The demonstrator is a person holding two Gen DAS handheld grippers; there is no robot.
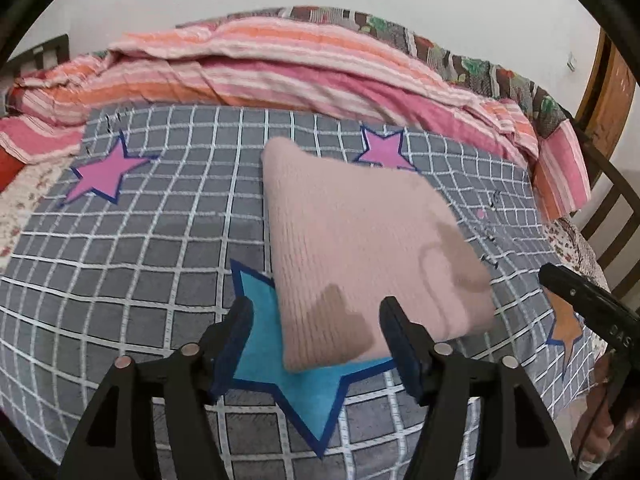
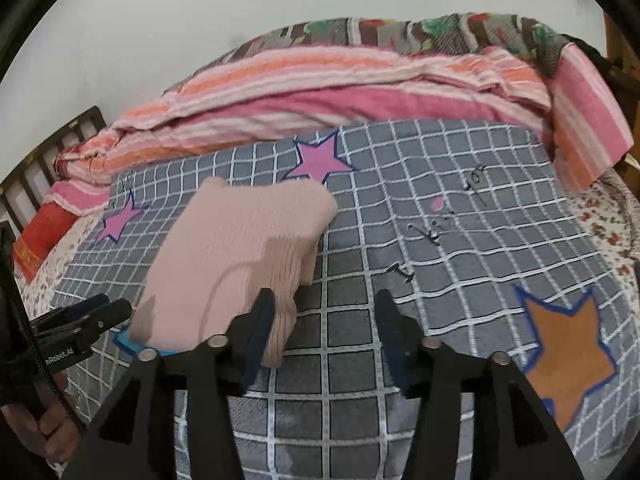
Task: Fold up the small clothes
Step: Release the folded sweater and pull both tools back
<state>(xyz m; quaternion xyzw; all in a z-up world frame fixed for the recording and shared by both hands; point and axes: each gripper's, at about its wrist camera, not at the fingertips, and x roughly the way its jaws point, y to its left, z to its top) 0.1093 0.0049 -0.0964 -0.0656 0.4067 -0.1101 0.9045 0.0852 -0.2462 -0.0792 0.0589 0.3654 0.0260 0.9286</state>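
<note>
A pale pink knit garment [image 1: 360,248] lies folded into a thick rectangle on the grey checked bedsheet [image 1: 140,248], partly over a blue star print. My left gripper [image 1: 316,320] is open and empty, its fingers either side of the garment's near edge, just above it. In the right wrist view the garment [image 2: 240,256] sits to the left. My right gripper [image 2: 326,320] is open and empty over bare sheet [image 2: 460,240], its left finger beside the garment's near right corner. The left gripper also shows in the right wrist view [image 2: 100,312], and the right gripper at the left view's right edge [image 1: 584,296].
A bunched pink and orange striped blanket [image 1: 280,68] lies along the far side of the bed, with a patterned quilt [image 1: 460,56] behind it. A dark wooden bed frame [image 1: 616,192] stands at the right. An orange star print [image 2: 560,356] marks the sheet on the right.
</note>
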